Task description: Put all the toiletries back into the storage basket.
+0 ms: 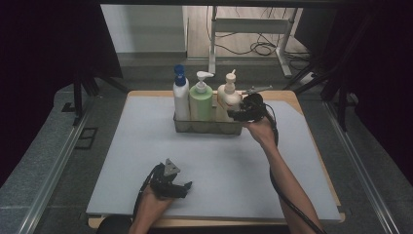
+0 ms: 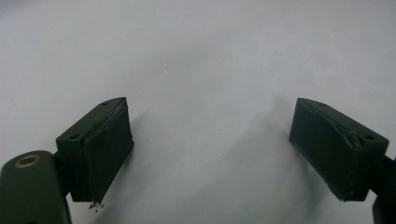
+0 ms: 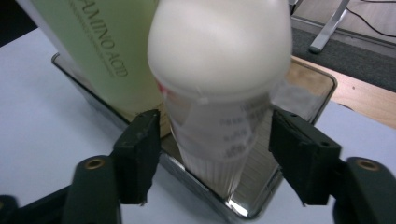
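The cream pump bottle (image 3: 219, 79) stands upright at the right end of the clear tray (image 1: 207, 127), just beside the green pump bottle (image 1: 200, 103), between the right gripper's (image 3: 212, 140) spread jaws, while the left gripper (image 2: 210, 149) rests spread on the white mat (image 1: 146, 156) well in front of the tray.

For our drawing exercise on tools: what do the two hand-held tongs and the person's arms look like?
Both tongs are black. The left tongs carry a grey three-cornered plate on top and have flat rectangular pads. The right tongs have brass-coloured rivets. A black cable trails along the bare forearm; no sleeves show.
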A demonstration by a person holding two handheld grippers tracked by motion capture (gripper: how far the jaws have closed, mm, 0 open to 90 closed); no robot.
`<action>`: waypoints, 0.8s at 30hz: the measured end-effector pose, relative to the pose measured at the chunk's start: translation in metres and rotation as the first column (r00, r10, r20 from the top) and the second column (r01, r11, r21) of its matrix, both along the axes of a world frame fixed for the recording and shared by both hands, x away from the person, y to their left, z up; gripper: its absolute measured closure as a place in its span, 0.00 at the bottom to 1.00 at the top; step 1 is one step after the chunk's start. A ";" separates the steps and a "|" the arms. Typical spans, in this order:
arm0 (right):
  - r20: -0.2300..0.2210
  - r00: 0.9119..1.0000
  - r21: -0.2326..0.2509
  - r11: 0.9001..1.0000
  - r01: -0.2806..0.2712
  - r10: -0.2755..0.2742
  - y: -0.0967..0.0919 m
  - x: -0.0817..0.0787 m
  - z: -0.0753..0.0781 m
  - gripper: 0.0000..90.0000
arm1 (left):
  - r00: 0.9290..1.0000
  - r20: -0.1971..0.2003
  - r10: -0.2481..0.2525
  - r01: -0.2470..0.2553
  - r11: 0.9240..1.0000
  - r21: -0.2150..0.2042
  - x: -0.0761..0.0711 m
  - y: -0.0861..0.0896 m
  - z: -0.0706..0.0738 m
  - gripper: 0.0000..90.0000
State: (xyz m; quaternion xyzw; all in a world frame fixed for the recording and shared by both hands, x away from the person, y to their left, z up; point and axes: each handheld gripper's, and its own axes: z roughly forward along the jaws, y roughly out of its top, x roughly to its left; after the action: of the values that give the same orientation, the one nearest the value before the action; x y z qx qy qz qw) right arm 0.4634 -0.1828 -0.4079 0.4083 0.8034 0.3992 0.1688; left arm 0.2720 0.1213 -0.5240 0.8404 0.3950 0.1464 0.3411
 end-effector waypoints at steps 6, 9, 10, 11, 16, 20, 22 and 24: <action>-0.005 1.000 -0.012 1.000 0.000 0.000 -0.018 -0.008 0.000 0.53 | 1.000 0.000 0.001 -0.001 1.000 -0.003 0.000 0.000 0.000 0.14; -0.013 1.000 -0.010 1.000 0.022 -0.022 -0.028 -0.008 0.001 0.61 | 1.000 0.000 0.001 -0.001 1.000 -0.002 0.000 0.000 0.000 0.14; -0.019 0.999 -0.005 1.000 0.029 -0.029 -0.031 -0.007 0.000 0.64 | 1.000 0.000 0.001 -0.001 1.000 -0.003 0.000 0.000 0.000 0.14; -0.022 0.999 0.002 0.999 0.035 -0.035 -0.033 -0.006 0.000 0.67 | 1.000 0.000 0.001 -0.001 1.000 -0.002 0.000 0.000 0.000 0.14; -0.029 0.998 0.007 0.998 0.060 -0.060 -0.035 0.000 -0.007 0.87 | 1.000 0.000 0.000 0.000 1.000 0.000 0.000 0.000 0.000 0.14; -0.026 0.996 0.001 0.997 0.080 -0.080 -0.030 0.008 -0.012 0.99 | 1.000 -0.001 0.000 0.000 1.000 0.000 0.000 0.000 0.000 0.14; -0.029 0.996 0.003 0.996 0.085 -0.085 -0.028 0.012 -0.014 1.00 | 1.000 -0.001 0.000 0.000 1.000 0.000 0.000 0.000 0.000 0.14; -0.029 0.996 -0.010 0.996 0.087 -0.087 -0.025 0.017 -0.015 1.00 | 1.000 -0.002 0.000 0.000 1.000 0.001 0.000 0.000 0.000 0.14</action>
State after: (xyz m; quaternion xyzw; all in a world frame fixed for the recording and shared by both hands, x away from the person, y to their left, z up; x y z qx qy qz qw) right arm 0.4802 -0.2077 -0.4228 0.4479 0.7890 0.3820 0.1759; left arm 0.2720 0.1214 -0.5239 0.8406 0.3953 0.1458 0.3403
